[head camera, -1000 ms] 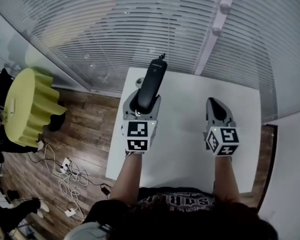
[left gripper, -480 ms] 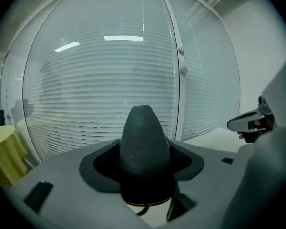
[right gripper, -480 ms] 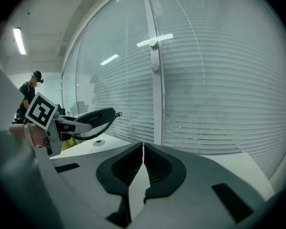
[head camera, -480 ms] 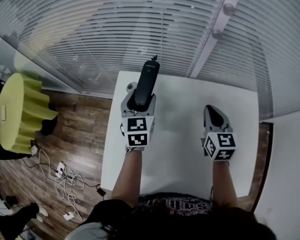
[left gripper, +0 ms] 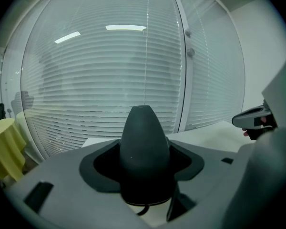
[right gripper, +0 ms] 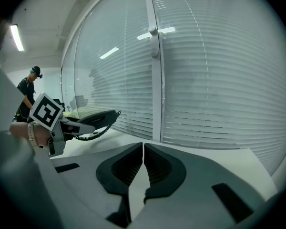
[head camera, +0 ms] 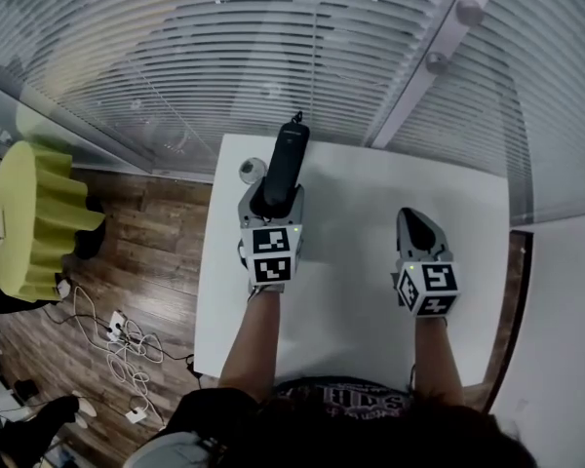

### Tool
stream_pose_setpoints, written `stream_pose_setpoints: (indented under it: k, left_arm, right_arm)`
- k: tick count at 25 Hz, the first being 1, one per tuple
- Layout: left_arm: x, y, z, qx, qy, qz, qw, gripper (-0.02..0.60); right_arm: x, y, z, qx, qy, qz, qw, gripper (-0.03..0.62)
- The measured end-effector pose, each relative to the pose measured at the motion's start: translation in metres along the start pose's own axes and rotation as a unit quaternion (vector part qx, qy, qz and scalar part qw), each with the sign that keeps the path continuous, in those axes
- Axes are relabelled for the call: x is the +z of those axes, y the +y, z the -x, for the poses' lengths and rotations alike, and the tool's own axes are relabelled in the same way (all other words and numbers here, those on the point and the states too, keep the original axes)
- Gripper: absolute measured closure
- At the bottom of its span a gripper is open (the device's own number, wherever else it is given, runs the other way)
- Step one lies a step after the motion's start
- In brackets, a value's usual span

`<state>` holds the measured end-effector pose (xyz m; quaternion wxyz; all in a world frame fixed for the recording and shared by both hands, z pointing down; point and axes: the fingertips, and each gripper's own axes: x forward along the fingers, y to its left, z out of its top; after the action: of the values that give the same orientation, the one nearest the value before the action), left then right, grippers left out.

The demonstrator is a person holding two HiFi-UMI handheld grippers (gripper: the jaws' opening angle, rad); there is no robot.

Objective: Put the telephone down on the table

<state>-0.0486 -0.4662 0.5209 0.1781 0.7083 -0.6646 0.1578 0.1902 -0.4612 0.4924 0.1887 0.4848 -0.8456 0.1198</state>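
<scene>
Well, in the head view the left gripper [head camera: 271, 203] sits at about 10 o'clock on the white table [head camera: 361, 300], its jaws spread fairly wide and clamped on the near end of a black telephone handset [head camera: 286, 159]. The rest of the handset runs out toward 12 o'clock, reaching the far table edge by the blinds [head camera: 273, 57]. A small round object [head camera: 252, 171], too small to identify, lies on the table just beside the handset at its 9 o'clock. The right gripper [head camera: 418, 224] hovers at about 2 o'clock, well apart from the handset, and a yellow seat [head camera: 29, 217] stands on the floor off at 9 o'clock. In the left gripper view, the handset's rounded end fills the gap, with a dark pad pressing on each flank and the tabletop below and beyond. In the right gripper view, the jaws are together with nothing between them. At 10 o'clock the handset is seen side-on, roughly level and apparently clear of the tabletop, with a coiled cord [right gripper: 83, 136] sagging beneath it. The handset looks like stiff, smooth plastic, light but slippery. Held at one end, its long overhang probably wants to tip, and the cord may tug. The narrower middle of the grip bar looks the steadier place to take hold.
</scene>
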Motion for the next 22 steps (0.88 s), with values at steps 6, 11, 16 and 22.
stream_pose_setpoints:
  k: [6,11,16,22]
  left_arm:
    - [-0.019,0.003,-0.017,0.01,0.029,0.003,0.9995,0.311]
    - [-0.028,-0.002,-0.024,0.008,0.039,0.007,0.9992,0.311]
    - [-0.045,-0.003,-0.027,0.008,0.07,0.0,0.9975,0.311]
    - [-0.056,-0.008,-0.037,0.013,0.071,-0.027,0.997,0.31]
  right_arm:
    - [-0.013,-0.001,-0.007,0.002,0.016,0.002,1.0,0.563]
    - [-0.019,-0.005,-0.007,-0.001,0.024,0.005,1.0,0.563]
    - [-0.02,-0.008,-0.007,-0.004,0.024,0.003,1.0,0.563]
    - [-0.028,-0.009,-0.007,-0.006,0.032,-0.002,0.999,0.563]
